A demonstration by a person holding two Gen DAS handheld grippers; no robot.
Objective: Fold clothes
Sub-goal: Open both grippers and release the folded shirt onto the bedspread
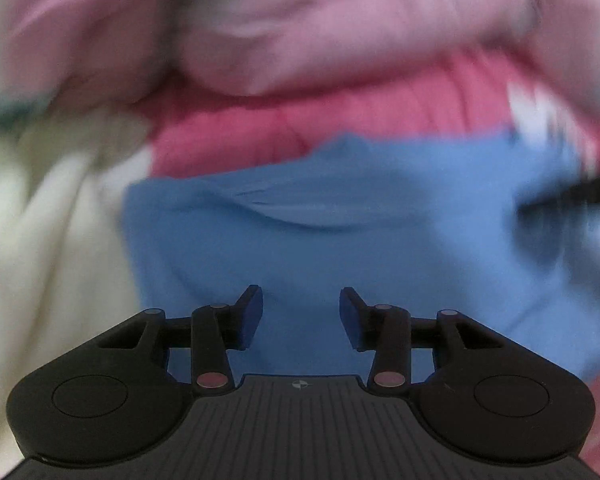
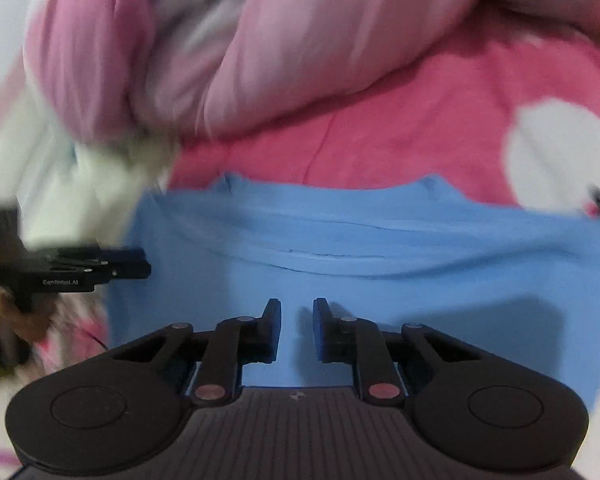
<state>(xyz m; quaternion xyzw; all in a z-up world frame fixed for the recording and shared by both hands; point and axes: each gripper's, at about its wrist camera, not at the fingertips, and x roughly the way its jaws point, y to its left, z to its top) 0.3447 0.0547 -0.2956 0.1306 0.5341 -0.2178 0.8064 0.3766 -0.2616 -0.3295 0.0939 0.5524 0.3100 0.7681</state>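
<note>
A light blue garment (image 1: 340, 232) lies flat on a pink bedcover, its neckline toward the far side; it also shows in the right wrist view (image 2: 380, 248). My left gripper (image 1: 301, 304) is open and empty, just above the garment's near part. My right gripper (image 2: 297, 316) is open with a narrow gap, empty, over the garment's middle. The left gripper (image 2: 136, 266) shows as a black bar at the garment's left edge in the right wrist view. The right gripper (image 1: 572, 192) shows blurred at the right in the left wrist view.
A pile of light pink clothes (image 1: 300, 20) lies beyond the garment, also in the right wrist view (image 2: 260, 60). A cream cloth (image 1: 40, 220) lies to the left. The pink bedcover (image 2: 420, 140) has white patches (image 2: 556, 152).
</note>
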